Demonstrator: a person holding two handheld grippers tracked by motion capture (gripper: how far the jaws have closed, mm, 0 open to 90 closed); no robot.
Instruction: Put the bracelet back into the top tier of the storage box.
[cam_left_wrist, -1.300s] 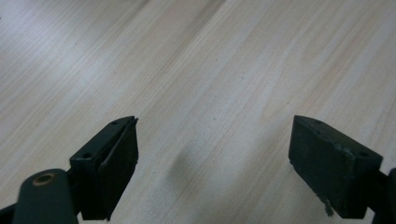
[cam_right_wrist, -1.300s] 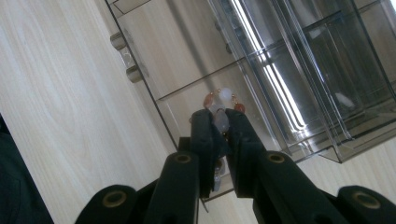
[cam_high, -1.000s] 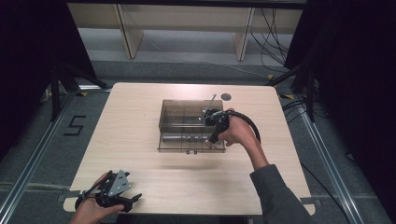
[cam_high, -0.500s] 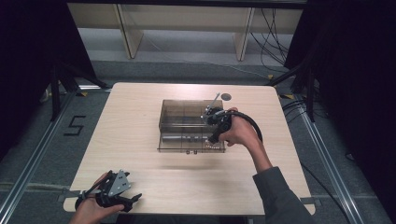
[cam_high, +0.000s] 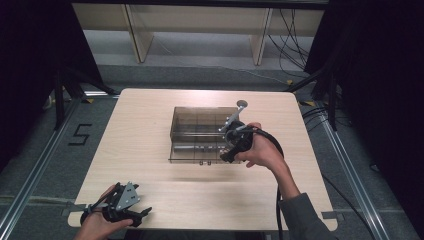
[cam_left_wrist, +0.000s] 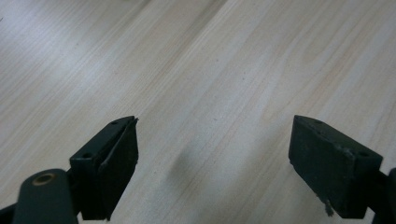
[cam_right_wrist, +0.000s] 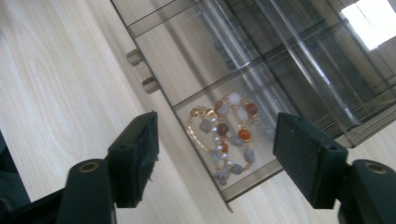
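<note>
Bracelet (cam_right_wrist: 226, 135) of pearl, grey and orange beads lies coiled in near corner compartment of smoked clear organizer box (cam_high: 200, 132), mid-table (cam_high: 150, 125). My right gripper (cam_right_wrist: 217, 161) hangs just above box's near right corner, jaws wide, bracelet between and beyond them, untouched. My left gripper (cam_left_wrist: 212, 163) sits at table's near left edge, jaws wide over bare wood, well apart from box.

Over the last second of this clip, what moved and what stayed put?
Little changed. The right hand and its tongs shifted slightly at the front right corner of the clear organizer box, open above the bead bracelet lying in its corner compartment; nothing was gripped or released. The left tongs, open, stayed at the near left edge of the table. The box did not move.
</note>
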